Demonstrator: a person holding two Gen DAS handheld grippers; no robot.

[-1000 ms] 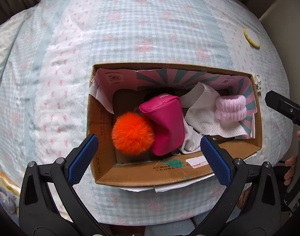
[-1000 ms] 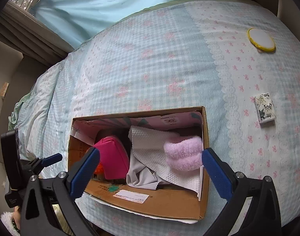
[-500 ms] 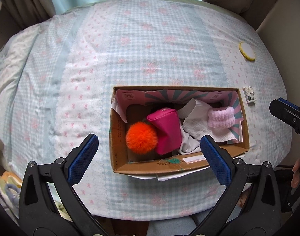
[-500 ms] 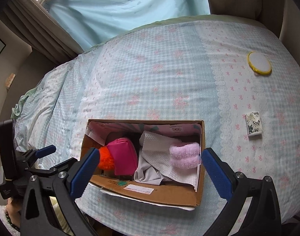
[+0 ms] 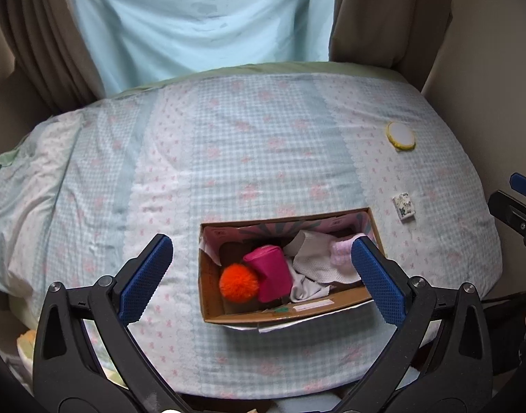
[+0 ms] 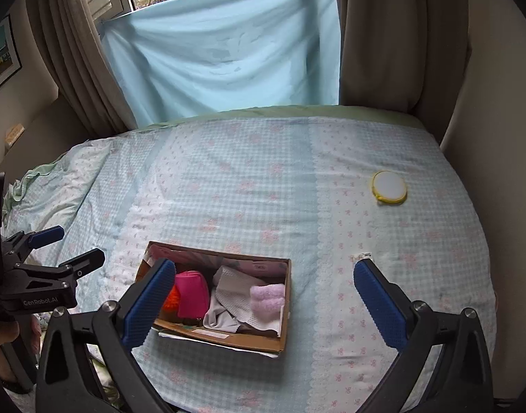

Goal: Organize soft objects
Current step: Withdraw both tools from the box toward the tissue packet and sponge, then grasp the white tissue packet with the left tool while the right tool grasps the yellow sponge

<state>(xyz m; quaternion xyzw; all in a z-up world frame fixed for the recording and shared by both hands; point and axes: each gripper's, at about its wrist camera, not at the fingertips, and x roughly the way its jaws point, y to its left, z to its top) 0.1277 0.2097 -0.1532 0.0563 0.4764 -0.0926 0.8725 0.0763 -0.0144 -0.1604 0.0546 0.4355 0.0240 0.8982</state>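
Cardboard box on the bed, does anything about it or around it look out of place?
Mostly tidy. The cardboard box holds the orange pom-pom, pink pouch, white cloths and fluffy pink item. A small patterned packet and yellow-rimmed disc lie loose on the bedspread.

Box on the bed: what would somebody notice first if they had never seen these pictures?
Probably the cardboard box near the bed's front edge, stuffed with soft things. A fuzzy orange pompom sits at its left end beside a bright pink pouch, with a white cloth and a fluffy pale pink item to the right. Both grippers, left gripper and right gripper, are open and empty.
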